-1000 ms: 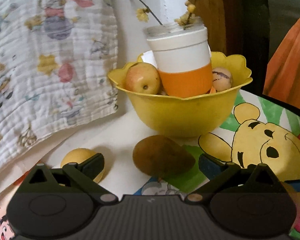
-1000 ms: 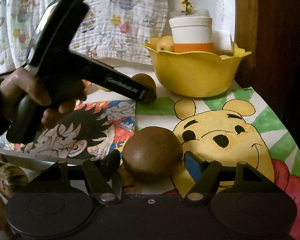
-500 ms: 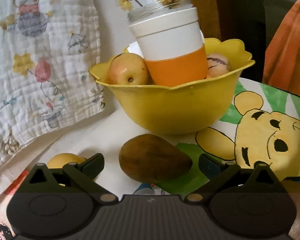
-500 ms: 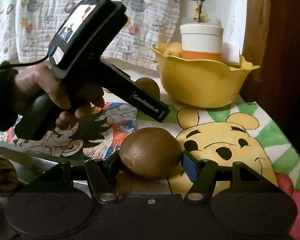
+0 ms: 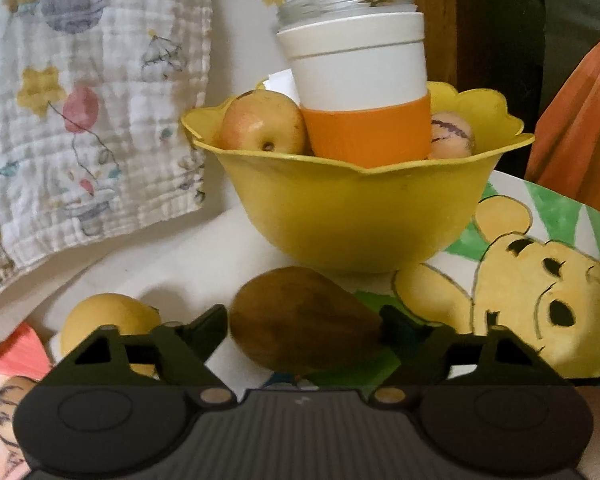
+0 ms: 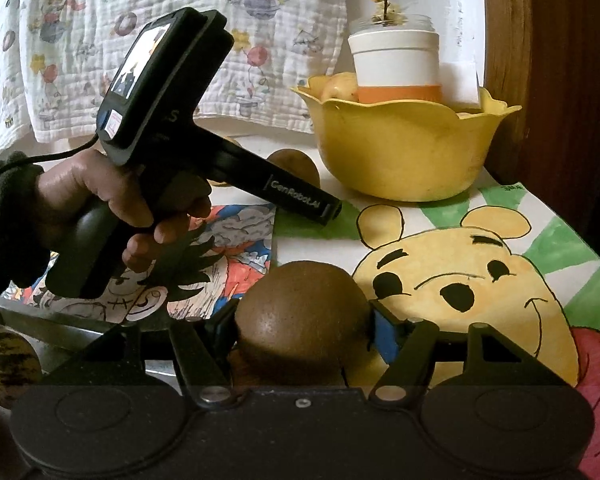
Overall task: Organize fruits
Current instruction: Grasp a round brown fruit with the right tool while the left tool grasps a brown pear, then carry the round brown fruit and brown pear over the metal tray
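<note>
A: Fruits are being gathered toward the yellow bowl (image 5: 356, 216). On the left, a yellow fruit (image 5: 104, 320) is seen lying on the table, just outside the left gripper (image 5: 302, 328)

B: And between its fingers?

A: A brown pear-shaped fruit (image 5: 300, 320) is framed there, in front of the bowl. The fingers were spread wide a second ago; they are now being closed around it, though firm contact cannot yet be confirmed

B: So a pickup is judged to be under way. Inside the bowl?

A: An apple (image 5: 262, 128), an orange-banded cup (image 5: 360, 92) and a striped fruit (image 5: 452, 136) are seen in it

B: The right side?

A: The right gripper (image 6: 302, 332) is clamped on a round brown fruit (image 6: 300, 316), as before, above the bear drawing (image 6: 460, 280); a drop into the bowl is likely next
</note>
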`<control>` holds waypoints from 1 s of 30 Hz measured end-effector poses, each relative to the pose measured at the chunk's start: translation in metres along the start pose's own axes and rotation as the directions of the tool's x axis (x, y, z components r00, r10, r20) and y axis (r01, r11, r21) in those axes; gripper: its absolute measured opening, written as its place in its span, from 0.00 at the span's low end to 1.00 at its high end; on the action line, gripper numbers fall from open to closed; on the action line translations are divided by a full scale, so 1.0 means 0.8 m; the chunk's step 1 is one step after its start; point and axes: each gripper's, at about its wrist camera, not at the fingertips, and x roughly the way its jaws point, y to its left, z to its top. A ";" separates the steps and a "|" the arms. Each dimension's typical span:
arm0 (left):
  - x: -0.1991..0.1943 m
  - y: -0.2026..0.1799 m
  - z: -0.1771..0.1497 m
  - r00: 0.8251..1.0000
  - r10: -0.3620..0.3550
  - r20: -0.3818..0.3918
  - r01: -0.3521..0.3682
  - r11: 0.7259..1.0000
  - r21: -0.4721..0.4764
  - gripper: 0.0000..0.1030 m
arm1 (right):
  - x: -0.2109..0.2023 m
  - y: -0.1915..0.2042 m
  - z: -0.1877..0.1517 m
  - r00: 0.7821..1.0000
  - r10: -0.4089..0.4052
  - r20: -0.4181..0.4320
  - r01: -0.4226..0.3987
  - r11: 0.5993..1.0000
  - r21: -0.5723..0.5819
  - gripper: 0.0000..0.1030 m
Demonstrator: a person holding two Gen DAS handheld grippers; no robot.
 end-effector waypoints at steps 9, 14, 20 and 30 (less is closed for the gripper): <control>-0.010 -0.002 -0.002 1.000 -0.020 -0.021 0.019 0.998 -0.060 0.78 | 0.002 0.002 0.001 1.000 -0.011 -0.004 0.011 1.000 -0.019 0.68; -0.027 -0.006 -0.007 0.999 -0.029 -0.039 0.026 0.997 -0.078 0.78 | 0.002 0.000 0.001 1.000 -0.011 -0.002 0.011 1.000 -0.016 0.66; -0.060 -0.006 -0.017 0.998 -0.057 -0.031 0.054 0.993 -0.104 0.78 | 0.001 -0.001 0.001 1.000 -0.010 0.000 0.010 1.000 -0.015 0.65; -0.112 0.003 -0.021 0.998 -0.060 0.019 0.062 0.981 -0.183 0.78 | 0.001 0.001 0.001 1.000 -0.011 0.000 0.011 1.000 -0.014 0.64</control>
